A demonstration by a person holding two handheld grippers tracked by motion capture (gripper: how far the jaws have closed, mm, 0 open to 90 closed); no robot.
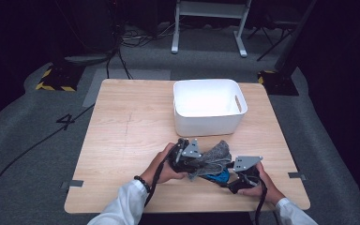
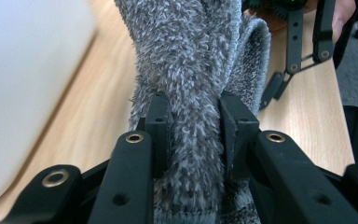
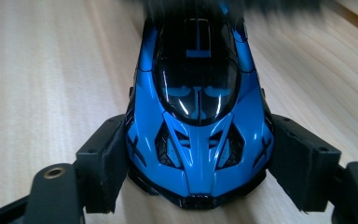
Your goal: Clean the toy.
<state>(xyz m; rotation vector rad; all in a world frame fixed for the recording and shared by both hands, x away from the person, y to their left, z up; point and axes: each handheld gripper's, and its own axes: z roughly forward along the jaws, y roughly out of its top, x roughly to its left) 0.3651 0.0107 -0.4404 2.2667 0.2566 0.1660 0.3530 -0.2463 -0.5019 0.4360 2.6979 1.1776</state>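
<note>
Fingers of the left gripper [image 2: 193, 126] pinch the grey fuzzy sock [image 2: 191, 70] whose long axis we see running up the frame, while the right gripper [image 3: 198, 158] clamps the blue toy car [image 3: 198, 116] just right of it, below the white bin [image 1: 209, 117].

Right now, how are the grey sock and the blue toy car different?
The grey sock is soft, fuzzy fabric; the blue toy car is hard and glossy. The sock hangs limp, pinched in the left gripper; the car keeps its rigid shape, clasped at both sides by the right gripper. Both sit near the table's front edge, each held.
</note>
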